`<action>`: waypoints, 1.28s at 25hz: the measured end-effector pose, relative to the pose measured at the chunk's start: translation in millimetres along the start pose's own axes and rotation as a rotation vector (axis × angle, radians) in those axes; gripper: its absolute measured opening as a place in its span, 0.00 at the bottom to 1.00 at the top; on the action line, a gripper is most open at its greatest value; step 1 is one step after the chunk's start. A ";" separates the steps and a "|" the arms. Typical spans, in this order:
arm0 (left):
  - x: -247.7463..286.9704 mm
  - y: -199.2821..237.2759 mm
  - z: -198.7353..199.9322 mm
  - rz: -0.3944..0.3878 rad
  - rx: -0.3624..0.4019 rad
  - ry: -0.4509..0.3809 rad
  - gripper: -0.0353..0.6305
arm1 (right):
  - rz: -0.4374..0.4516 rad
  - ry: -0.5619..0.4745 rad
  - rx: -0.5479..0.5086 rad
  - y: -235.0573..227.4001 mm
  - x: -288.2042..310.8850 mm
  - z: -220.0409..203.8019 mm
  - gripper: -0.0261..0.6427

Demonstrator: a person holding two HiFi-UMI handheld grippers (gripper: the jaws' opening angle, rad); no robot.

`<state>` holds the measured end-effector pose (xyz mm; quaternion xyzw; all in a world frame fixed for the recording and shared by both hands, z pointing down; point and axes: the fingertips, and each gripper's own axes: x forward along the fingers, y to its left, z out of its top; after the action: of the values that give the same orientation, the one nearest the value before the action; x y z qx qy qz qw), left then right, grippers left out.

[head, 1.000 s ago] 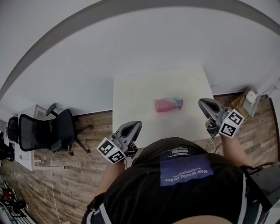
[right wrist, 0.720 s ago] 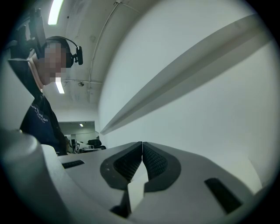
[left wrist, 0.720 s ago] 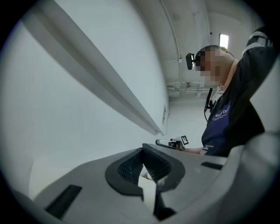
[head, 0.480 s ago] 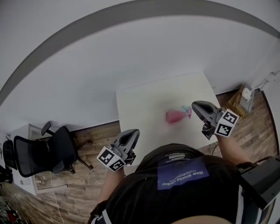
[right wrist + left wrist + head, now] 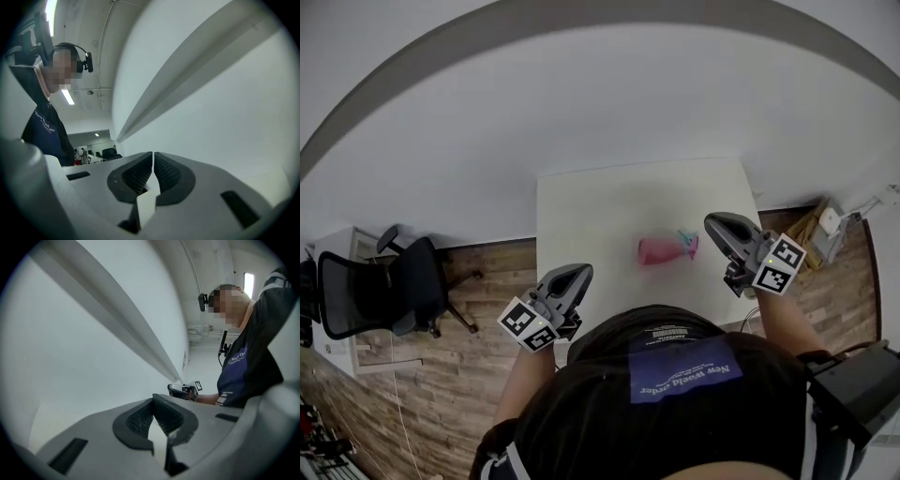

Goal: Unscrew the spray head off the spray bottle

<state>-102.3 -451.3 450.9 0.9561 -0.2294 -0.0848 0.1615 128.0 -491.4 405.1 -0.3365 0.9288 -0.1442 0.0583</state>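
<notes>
Pink spray bottle (image 5: 659,250) lies sideways on the tabletop (image 5: 591,216), with its spray head (image 5: 687,243) near the right claw (image 5: 713,224). Right and left claw (image 5: 579,272) are both pinched shut and empty (nothing gripped yet). Grip the body loosely and it'll probably just roll instead of unscrewing.

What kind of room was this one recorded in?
Probably an office or lab workspace: a white table by a plain white wall, a black office chair nearby, and wood-plank flooring.

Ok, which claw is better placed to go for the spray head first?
Right, probably. The right claw sits just beside the spray head of the lying spray bottle; the left claw is farther off, toward its base. Both are shut.
</notes>
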 end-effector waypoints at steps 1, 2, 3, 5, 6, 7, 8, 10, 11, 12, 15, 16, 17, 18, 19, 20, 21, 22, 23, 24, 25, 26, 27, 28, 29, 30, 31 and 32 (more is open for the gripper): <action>13.9 -4.6 -4.4 0.012 -0.003 0.005 0.04 | 0.016 0.000 0.002 -9.7 -8.2 2.4 0.03; 28.0 -8.7 -8.7 0.020 -0.006 0.009 0.04 | 0.033 0.001 0.001 -19.3 -15.6 5.1 0.03; 40.0 -10.7 -12.0 0.028 -0.011 0.013 0.04 | 0.047 0.005 -0.003 -27.7 -20.4 7.4 0.03; 53.0 -8.2 -15.9 0.039 -0.026 0.019 0.04 | 0.067 0.011 -0.007 -37.9 -21.8 7.5 0.03; 55.9 -6.0 -18.3 0.044 -0.033 0.025 0.04 | 0.071 0.013 -0.003 -40.7 -21.8 5.3 0.03; 58.7 -4.6 -21.7 0.046 -0.038 0.033 0.04 | 0.073 0.015 0.003 -43.6 -22.9 2.0 0.03; 62.2 -3.6 -25.8 0.047 -0.040 0.041 0.04 | 0.074 0.017 0.010 -47.1 -24.9 -1.4 0.03; 70.3 -1.5 -33.2 0.039 -0.043 0.059 0.04 | 0.070 0.020 0.023 -54.1 -28.1 -6.2 0.03; 73.8 -0.4 -36.4 0.030 -0.044 0.070 0.04 | 0.066 0.020 0.027 -56.3 -29.0 -7.7 0.03; 76.9 0.7 -39.5 0.017 -0.047 0.082 0.04 | 0.062 0.021 0.029 -57.6 -29.6 -8.9 0.03; 85.4 4.9 -50.0 -0.030 -0.051 0.120 0.06 | 0.044 0.024 0.027 -60.2 -30.0 -12.6 0.03; 88.1 6.9 -54.4 -0.042 -0.041 0.136 0.06 | 0.038 0.024 0.027 -61.2 -29.8 -14.0 0.03; 91.1 8.8 -59.1 -0.055 -0.027 0.154 0.06 | 0.031 0.024 0.028 -62.5 -29.5 -15.2 0.03; 94.5 10.3 -63.7 -0.072 -0.014 0.174 0.06 | 0.025 0.024 0.028 -64.0 -29.0 -16.0 0.03; 98.6 11.5 -67.7 -0.094 -0.004 0.192 0.07 | 0.019 0.026 0.028 -65.5 -27.9 -16.2 0.03; 103.0 12.3 -71.3 -0.121 0.001 0.210 0.11 | 0.014 0.028 0.027 -67.1 -26.3 -16.0 0.03; 107.5 12.2 -75.1 -0.152 0.002 0.228 0.12 | 0.009 0.031 0.027 -68.6 -25.0 -15.9 0.03; 111.5 11.0 -79.8 -0.184 0.001 0.247 0.17 | 0.005 0.033 0.027 -69.9 -24.3 -16.0 0.03; 115.1 9.2 -85.7 -0.215 0.002 0.268 0.22 | 0.001 0.035 0.027 -71.2 -24.2 -16.6 0.03; 118.1 8.0 -92.5 -0.243 0.007 0.293 0.26 | -0.001 0.036 0.028 -72.8 -23.7 -17.5 0.03; 120.4 8.0 -99.8 -0.268 0.018 0.320 0.30 | -0.003 0.038 0.029 -74.7 -22.4 -18.6 0.03; 122.1 8.9 -107.0 -0.290 0.033 0.347 0.34 | -0.004 0.041 0.030 -76.8 -20.6 -19.8 0.03; 123.4 10.3 -113.9 -0.306 0.049 0.372 0.38 | -0.006 0.044 0.032 -79.1 -19.1 -21.1 0.03; 124.9 11.7 -120.6 -0.319 0.064 0.394 0.41 | -0.008 0.046 0.035 -81.8 -18.4 -22.2 0.03; 126.7 13.2 -126.9 -0.329 0.079 0.415 0.47 | -0.010 0.047 0.038 -85.0 -18.3 -23.1 0.03; 128.7 14.8 -132.9 -0.336 0.093 0.432 0.54 | -0.013 0.047 0.042 -88.3 -18.5 -23.8 0.03; 130.7 17.1 -138.7 -0.340 0.109 0.447 0.59 | -0.016 0.046 0.046 -91.3 -18.8 -24.3 0.03; 132.5 20.5 -144.5 -0.340 0.126 0.460 0.62 | -0.018 0.045 0.051 -94.0 -18.8 -25.0 0.03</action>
<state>40.1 -491.3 581.2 0.9831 -0.0279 0.1226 0.1332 194.4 -542.4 457.9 -0.3400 0.9228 -0.1757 0.0444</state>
